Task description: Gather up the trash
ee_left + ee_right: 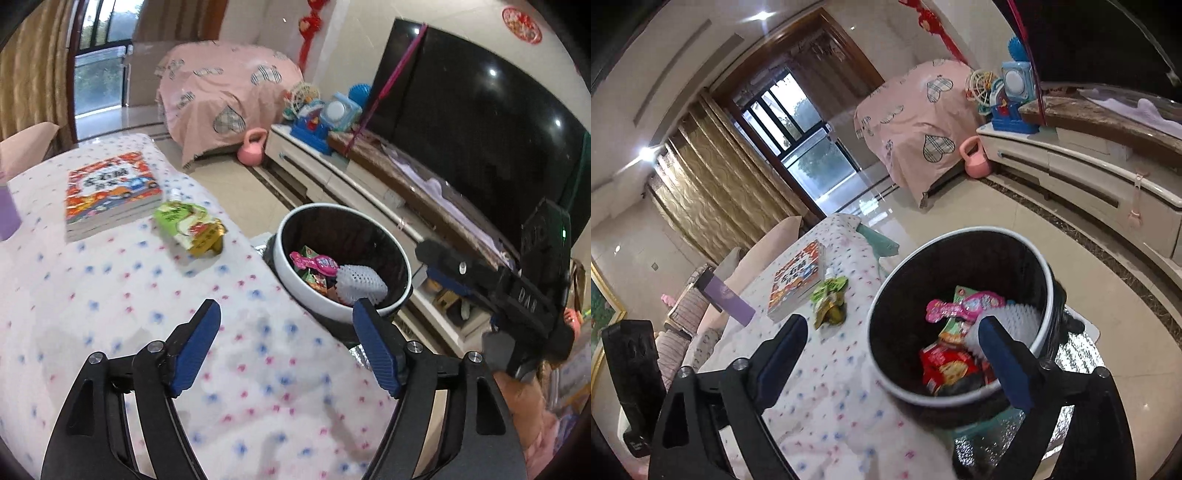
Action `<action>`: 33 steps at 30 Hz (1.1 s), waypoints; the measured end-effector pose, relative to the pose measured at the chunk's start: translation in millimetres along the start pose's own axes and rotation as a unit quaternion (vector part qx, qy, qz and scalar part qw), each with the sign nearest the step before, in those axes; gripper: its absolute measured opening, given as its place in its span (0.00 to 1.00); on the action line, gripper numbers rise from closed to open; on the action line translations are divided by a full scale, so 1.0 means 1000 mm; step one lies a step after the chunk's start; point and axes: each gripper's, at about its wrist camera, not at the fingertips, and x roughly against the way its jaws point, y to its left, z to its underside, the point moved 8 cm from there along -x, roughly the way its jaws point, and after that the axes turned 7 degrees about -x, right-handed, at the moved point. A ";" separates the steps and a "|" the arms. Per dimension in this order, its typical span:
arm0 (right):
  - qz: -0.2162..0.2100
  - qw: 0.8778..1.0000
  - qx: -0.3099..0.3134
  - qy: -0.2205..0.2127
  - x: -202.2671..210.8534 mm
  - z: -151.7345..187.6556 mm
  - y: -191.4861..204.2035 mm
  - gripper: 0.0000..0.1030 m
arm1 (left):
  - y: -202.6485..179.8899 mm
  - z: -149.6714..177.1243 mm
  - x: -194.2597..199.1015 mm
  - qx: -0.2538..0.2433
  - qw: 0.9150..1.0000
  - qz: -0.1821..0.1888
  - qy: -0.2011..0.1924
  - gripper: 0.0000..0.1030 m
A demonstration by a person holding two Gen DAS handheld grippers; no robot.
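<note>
On the spotted worktop (122,295) beside the books, the green pouch (190,227) remains, so with both my left hand-held gripper (286,347) and right hand-held gripper (890,354) released and empty, I'd approach it low, clamp its middle, then carry it to the bin (291,236).

Surface (110,295) draped in white cloth dotted with blue and pink. Lying on it: a stack of colourful books (110,192) toward the far end, a green drink pouch (188,225) just beside them, a purple box (729,299) at the far edge. Beside it on the floor (1108,295), a trash bin (882,354).
</note>
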 end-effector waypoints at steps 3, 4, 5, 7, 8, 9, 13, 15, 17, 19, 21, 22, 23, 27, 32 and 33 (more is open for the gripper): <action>0.003 1.000 0.010 -0.012 0.012 0.018 0.012 0.97 | 0.005 0.009 0.023 0.004 1.000 -0.013 -0.028 0.80; 0.004 1.000 0.014 -0.016 0.016 0.022 0.015 0.97 | 0.007 0.013 0.032 0.005 0.999 -0.018 -0.038 0.81; 0.009 1.000 0.018 -0.024 0.022 0.029 0.020 0.98 | 0.009 0.016 0.038 0.006 0.999 -0.021 -0.045 0.84; 0.016 0.999 0.025 -0.039 0.032 0.038 0.027 0.98 | 0.013 0.023 0.053 0.006 0.997 -0.032 -0.063 0.87; 0.016 0.998 0.029 -0.047 0.037 0.043 0.032 0.98 | 0.014 0.025 0.058 0.005 0.997 -0.036 -0.069 0.87; 0.018 0.998 0.034 -0.053 0.040 0.045 0.035 0.99 | 0.016 0.029 0.066 0.004 0.996 -0.041 -0.079 0.88; 0.038 0.993 0.070 -0.092 0.061 0.056 0.054 1.00 | 0.023 0.035 0.094 0.004 0.992 -0.060 -0.115 0.93; 0.052 0.986 0.100 -0.120 0.074 0.057 0.069 1.00 | 0.025 0.035 0.107 0.002 0.988 -0.074 -0.135 1.00; 0.058 0.980 0.124 -0.146 0.086 0.058 0.082 1.00 | 0.028 0.037 0.120 -0.003 0.982 -0.101 -0.160 1.00; 0.065 0.972 0.143 -0.175 0.098 0.059 0.092 1.00 | 0.032 0.040 0.127 -0.005 0.977 -0.122 -0.173 1.00; 0.066 0.966 0.154 -0.194 0.104 0.064 0.098 1.00 | 0.036 0.047 0.127 -0.004 0.975 -0.136 -0.174 1.00; 0.069 0.964 0.159 -0.200 0.104 0.068 0.099 1.00 | 0.037 0.050 0.126 -0.004 0.975 -0.140 -0.175 1.00; 0.076 0.962 0.164 -0.203 0.102 0.072 0.098 1.00 | 0.039 0.054 0.125 -0.006 0.973 -0.147 -0.176 1.00; 0.082 0.962 0.172 -0.196 0.088 0.087 0.093 1.00 | 0.044 0.066 0.122 -0.011 0.968 -0.178 -0.178 1.00; 0.083 0.959 0.184 -0.201 0.085 0.098 0.094 1.00 | 0.051 0.074 0.126 -0.012 0.963 -0.198 -0.184 1.00; 0.082 0.958 0.184 -0.202 0.086 0.099 0.095 1.00 | 0.053 0.074 0.126 -0.012 0.962 -0.201 -0.185 1.00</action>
